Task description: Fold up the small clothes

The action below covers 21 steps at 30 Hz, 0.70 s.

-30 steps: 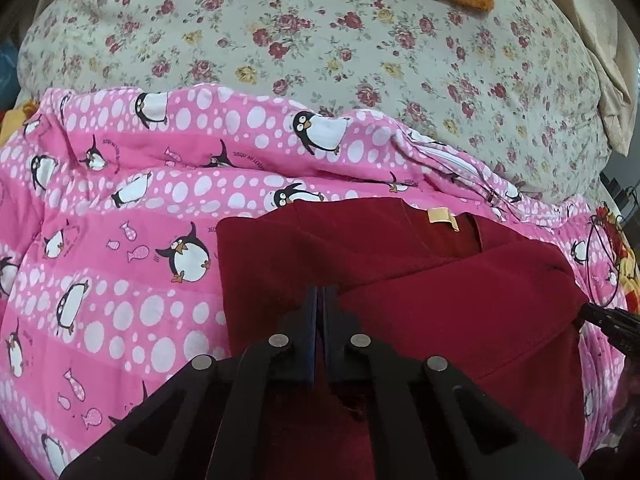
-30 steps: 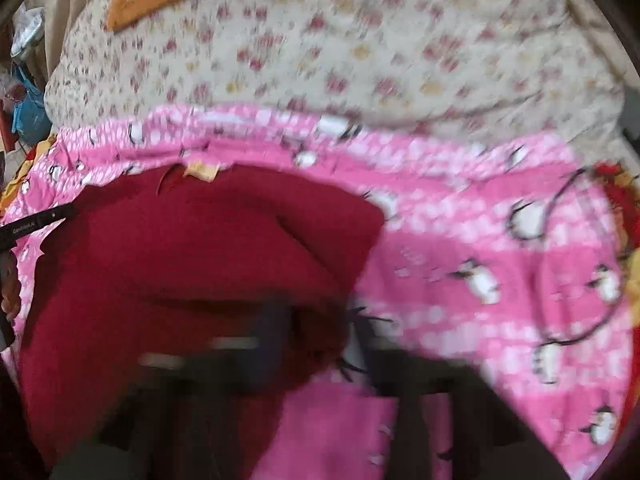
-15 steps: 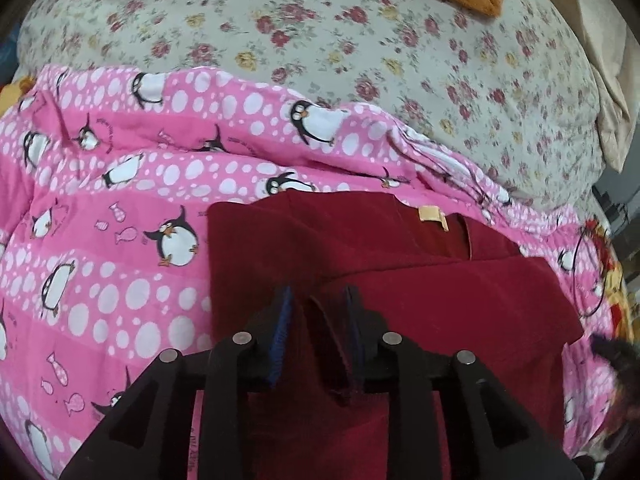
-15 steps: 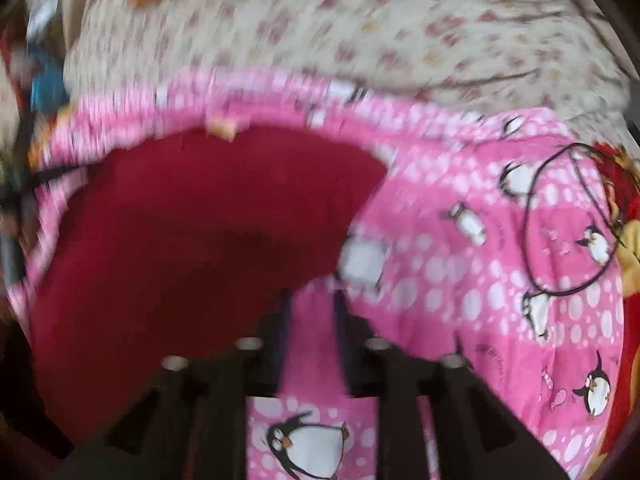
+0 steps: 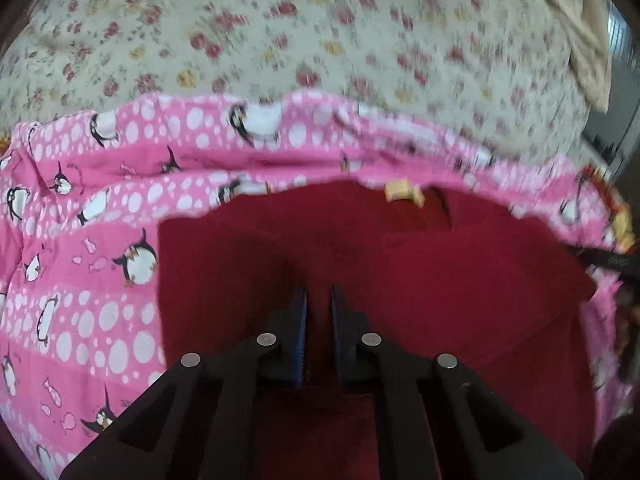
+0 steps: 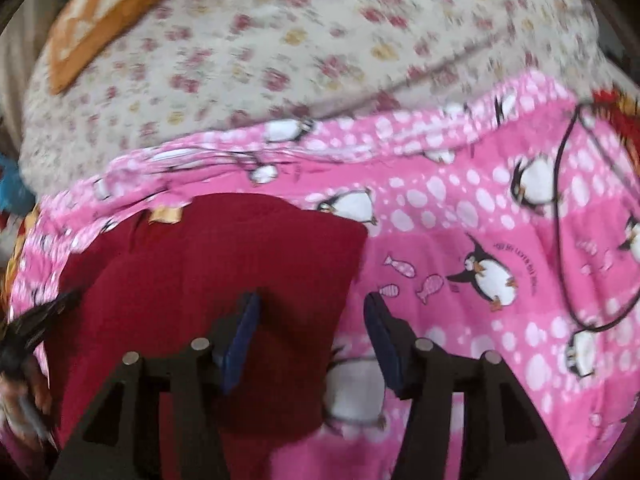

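Both grippers hang over the dark red garment (image 5: 400, 280) on the penguin blanket (image 5: 80, 320). Left gripper (image 5: 319, 300) shows a narrow gap with nothing gripped; right gripper (image 6: 312, 304) is spread wide, empty.

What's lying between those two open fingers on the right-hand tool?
In the right wrist view, the right gripper straddles the dark red garment's right edge, with pink penguin blanket beside it.

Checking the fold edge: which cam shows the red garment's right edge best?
Right wrist: the red garment's right edge runs unobstructed against the pink blanket, between the open fingers. In the left wrist view that side is curved near the rim, blurred, partly behind the right gripper's tip.
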{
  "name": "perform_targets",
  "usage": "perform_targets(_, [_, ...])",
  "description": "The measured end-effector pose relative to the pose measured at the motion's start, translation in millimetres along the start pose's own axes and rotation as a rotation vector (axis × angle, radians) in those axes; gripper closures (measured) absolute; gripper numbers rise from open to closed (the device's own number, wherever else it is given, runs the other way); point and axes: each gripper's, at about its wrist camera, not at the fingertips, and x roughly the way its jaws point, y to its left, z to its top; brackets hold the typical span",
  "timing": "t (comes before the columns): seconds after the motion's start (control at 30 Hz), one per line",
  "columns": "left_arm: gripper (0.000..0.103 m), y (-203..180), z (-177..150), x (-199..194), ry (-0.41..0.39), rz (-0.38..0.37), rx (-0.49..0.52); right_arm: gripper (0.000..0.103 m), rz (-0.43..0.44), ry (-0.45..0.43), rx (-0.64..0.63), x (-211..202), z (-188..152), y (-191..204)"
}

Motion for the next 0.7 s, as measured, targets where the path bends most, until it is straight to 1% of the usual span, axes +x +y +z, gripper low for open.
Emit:
perform_targets(0.07, [0.103, 10, 7, -10, -0.033, 0.004, -0.029, 0.046, 0.056, 0.016, 0.077, 10, 6, -5])
perform_targets(0.1, [0.103, 19, 10, -13, -0.048, 0.030, -0.046, 0.045, 0.081, 0.004, 0.099, 9, 8, -5])
perform_targets(0.17, [0.103, 30, 10, -8, -0.025, 0.047, -0.073, 0.039, 0.134, -0.039, 0.117, 7, 10, -2])
perform_targets(0.2, [0.103, 35, 8, 2, 0.013, 0.038, -0.100, 0.034, 0.144, -0.059, 0.121, 6, 9, -1])
perform_targets(0.23, [0.103, 35, 5, 9, 0.037, 0.039, -0.104, 0.034, 0.119, -0.062, 0.112, 10, 8, 2])
perform_targets(0.27, [0.103, 34, 3, 13, 0.048, 0.050, -0.096, 0.034, 0.078, -0.032, 0.094, 17, 7, 5])
perform_targets(0.33, [0.103, 27, -1, 17, 0.056, 0.089, -0.057, 0.043, 0.000, 0.033, 0.054, 27, 5, 8])
perform_targets(0.37, [0.102, 26, -2, 16, 0.051, 0.097, -0.046, 0.043, -0.006, 0.019, 0.043, 22, 2, 10])
perform_targets(0.4, [0.102, 25, -1, 15, 0.047, 0.097, -0.041, 0.043, -0.010, -0.013, 0.025, 12, 0, 12])
perform_targets(0.47, [0.102, 26, -2, 15, 0.047, 0.097, -0.047, 0.043, -0.044, -0.045, -0.030, -1, -2, 18])
perform_targets(0.53, [0.099, 30, -5, 18, 0.055, 0.098, -0.069, 0.045, -0.079, -0.021, -0.133, 2, -6, 31])
perform_targets(0.57, [0.096, 31, -5, 19, 0.057, 0.100, -0.076, 0.045, -0.133, -0.003, -0.197, 10, -9, 36])
perform_targets(0.6, [0.095, 31, -6, 20, 0.058, 0.101, -0.081, 0.045, -0.195, 0.006, -0.228, 18, -11, 36])
perform_targets(0.67, [0.094, 32, -6, 19, 0.057, 0.099, -0.087, 0.046, -0.232, 0.009, -0.206, 22, -10, 32])
perform_targets(0.7, [0.094, 32, -6, 18, 0.059, 0.096, -0.093, 0.049, -0.213, 0.002, -0.166, 16, -9, 29])
